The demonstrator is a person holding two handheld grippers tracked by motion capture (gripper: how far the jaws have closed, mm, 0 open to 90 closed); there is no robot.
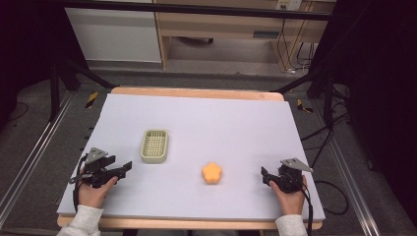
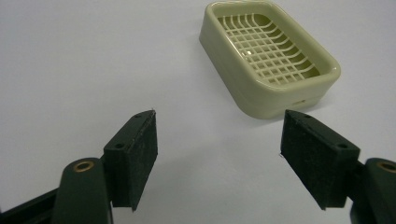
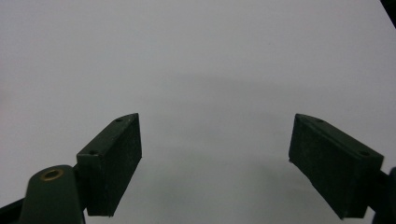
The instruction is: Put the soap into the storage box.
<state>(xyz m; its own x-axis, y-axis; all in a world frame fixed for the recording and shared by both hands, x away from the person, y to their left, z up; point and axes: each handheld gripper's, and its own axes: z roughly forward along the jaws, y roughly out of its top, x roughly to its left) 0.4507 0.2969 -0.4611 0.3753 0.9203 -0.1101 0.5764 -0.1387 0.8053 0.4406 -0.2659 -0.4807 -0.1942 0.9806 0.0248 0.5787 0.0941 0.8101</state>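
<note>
**Table stock: soap dish, orange piece, two hand-held grippers**

No readable writing on any item.

- Table (image 1: 196, 118): pale lilac matte sheet over a wooden board whose edge shows at the far and near sides.
- Soap dish (image 1: 154, 145): cream plastic, rounded rectangle, slotted grid insert; left of centre, nearer the left edge, lying flat and empty. The left gripper view shows it (image 2: 268, 56) just beyond the jaws.
- Orange piece (image 1: 212, 173): flower-shaped, soft-looking, matte; near the near edge, right of the dish and well apart from it.
- Left gripper (image 1: 120, 169): black, near the near left corner, jaws apart, nothing between them.
- Right gripper (image 1: 265, 176): black, near the near right corner, jaws apart over bare sheet.
</note>
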